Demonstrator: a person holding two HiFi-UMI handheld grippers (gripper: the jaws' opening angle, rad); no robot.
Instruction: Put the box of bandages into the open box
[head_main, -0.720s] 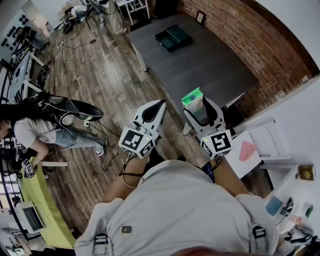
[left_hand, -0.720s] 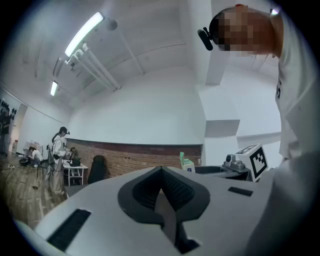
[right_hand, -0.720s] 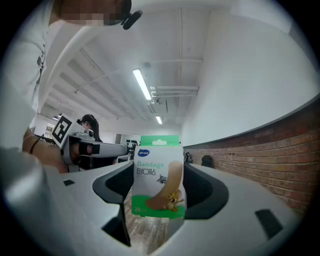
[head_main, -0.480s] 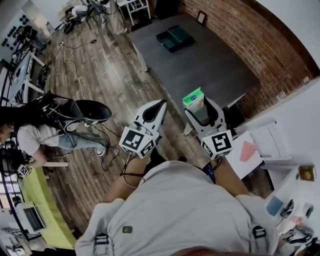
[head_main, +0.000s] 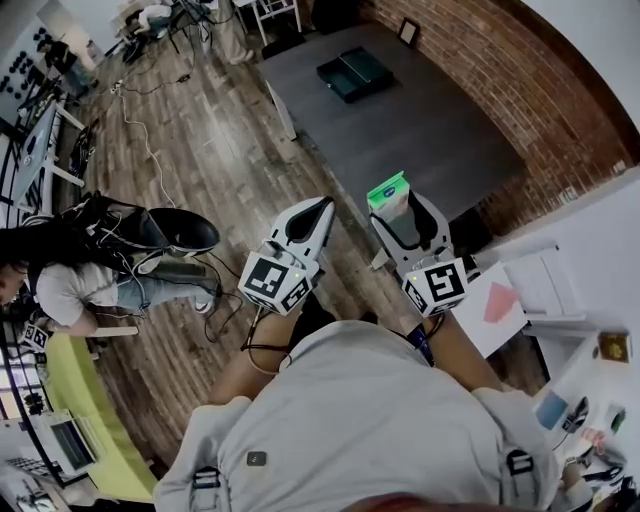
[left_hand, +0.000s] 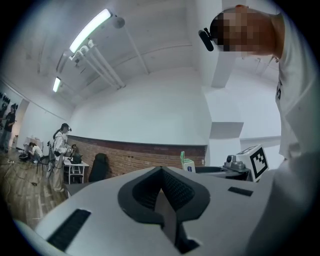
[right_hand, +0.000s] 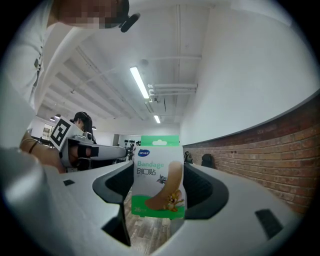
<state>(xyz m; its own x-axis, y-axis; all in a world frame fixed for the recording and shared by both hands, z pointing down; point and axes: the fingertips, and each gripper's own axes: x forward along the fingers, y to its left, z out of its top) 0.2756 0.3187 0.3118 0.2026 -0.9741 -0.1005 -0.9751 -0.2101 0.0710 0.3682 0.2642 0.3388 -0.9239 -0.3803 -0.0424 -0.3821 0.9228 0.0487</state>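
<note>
The box of bandages (head_main: 388, 194), green and white with a plaster pictured on it, stands upright between the jaws of my right gripper (head_main: 397, 205), which is shut on it. In the right gripper view the box of bandages (right_hand: 157, 172) fills the gap of that gripper (right_hand: 159, 190). My left gripper (head_main: 318, 209) is beside it, shut with nothing in it; its jaws meet in the left gripper view (left_hand: 161, 187). The open box (head_main: 352, 72), dark and low, lies far ahead on a grey table (head_main: 430, 135).
Wooden floor (head_main: 210, 150) with cables (head_main: 140, 130) stretches between me and the grey table. A person (head_main: 60, 285) and a black chair (head_main: 172, 232) are at the left. A brick wall (head_main: 500, 70) runs behind the table. A white table with a red sheet (head_main: 497, 300) is at my right.
Both grippers keep their places and the bandage box stays held. The person at the left has shifted, and the view has drifted slightly.
</note>
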